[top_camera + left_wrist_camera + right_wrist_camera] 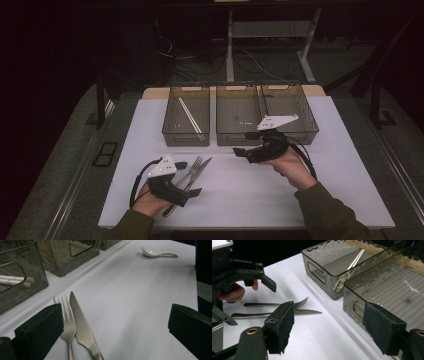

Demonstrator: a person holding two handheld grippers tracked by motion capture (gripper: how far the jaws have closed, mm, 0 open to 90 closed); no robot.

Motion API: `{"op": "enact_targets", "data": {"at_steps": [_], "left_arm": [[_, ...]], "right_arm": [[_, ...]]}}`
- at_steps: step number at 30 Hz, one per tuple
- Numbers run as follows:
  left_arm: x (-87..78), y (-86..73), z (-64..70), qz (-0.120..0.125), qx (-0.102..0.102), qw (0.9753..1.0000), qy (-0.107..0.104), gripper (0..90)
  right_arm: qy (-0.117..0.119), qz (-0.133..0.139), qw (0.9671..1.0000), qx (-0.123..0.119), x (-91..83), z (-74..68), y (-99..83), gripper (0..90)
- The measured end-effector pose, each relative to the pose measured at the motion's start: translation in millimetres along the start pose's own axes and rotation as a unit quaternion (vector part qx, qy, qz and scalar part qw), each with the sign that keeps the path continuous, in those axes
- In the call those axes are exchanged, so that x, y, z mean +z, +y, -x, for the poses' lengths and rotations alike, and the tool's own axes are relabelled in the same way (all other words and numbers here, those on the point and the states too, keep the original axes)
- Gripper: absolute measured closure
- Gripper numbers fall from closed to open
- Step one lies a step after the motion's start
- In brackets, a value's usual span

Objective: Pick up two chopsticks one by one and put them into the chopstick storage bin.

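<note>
A steel fork [195, 166] and knife [202, 167] lie side by side on the white mat [240, 197], at the front left. My left gripper [190, 177] is open and straddles them. In the left gripper view the fork [67, 322] and knife [80, 322] sit close to the left jaw of my left gripper [115, 322]. Just in front of the middle bin [237, 139] hovers my right gripper [243, 143], open and holding nothing. From the right gripper [329, 322] view, the fork [300, 302] and knife [307, 312] lie beyond its left jaw.
Three translucent grey bins stand in a row at the back of the mat. The left bin [186, 137] holds white chopsticks [191, 116]; the right bin [300, 134] looks bare. A white spoon [152, 252] lies farther along the mat. Dark floor surrounds the table.
</note>
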State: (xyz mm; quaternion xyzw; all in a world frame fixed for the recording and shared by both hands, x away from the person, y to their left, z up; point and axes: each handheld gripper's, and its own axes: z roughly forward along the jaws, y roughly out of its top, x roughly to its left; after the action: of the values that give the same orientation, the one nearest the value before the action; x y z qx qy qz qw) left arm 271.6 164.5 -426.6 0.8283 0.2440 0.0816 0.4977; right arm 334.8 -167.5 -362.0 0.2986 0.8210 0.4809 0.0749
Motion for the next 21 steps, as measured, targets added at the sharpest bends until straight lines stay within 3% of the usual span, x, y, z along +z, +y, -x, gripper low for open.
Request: {"op": "enact_targets", "data": {"at_steps": [5, 21], "left_arm": [[0.3, 0.3, 0.2, -0.004, 0.007, 1.0, -0.001, 0.0], [-1.4, 1.3, 2.8, -0.004, 0.011, 0.9999, 0.007, 0.0]], "right_arm": [[-0.007, 0.009, 0.9999, 0.001, -12.3, -0.5, -12.5, 24.8], [-0.029, 0.0, 0.9996, 0.003, -43.0, -2.5, -58.2, 22.1]]}}
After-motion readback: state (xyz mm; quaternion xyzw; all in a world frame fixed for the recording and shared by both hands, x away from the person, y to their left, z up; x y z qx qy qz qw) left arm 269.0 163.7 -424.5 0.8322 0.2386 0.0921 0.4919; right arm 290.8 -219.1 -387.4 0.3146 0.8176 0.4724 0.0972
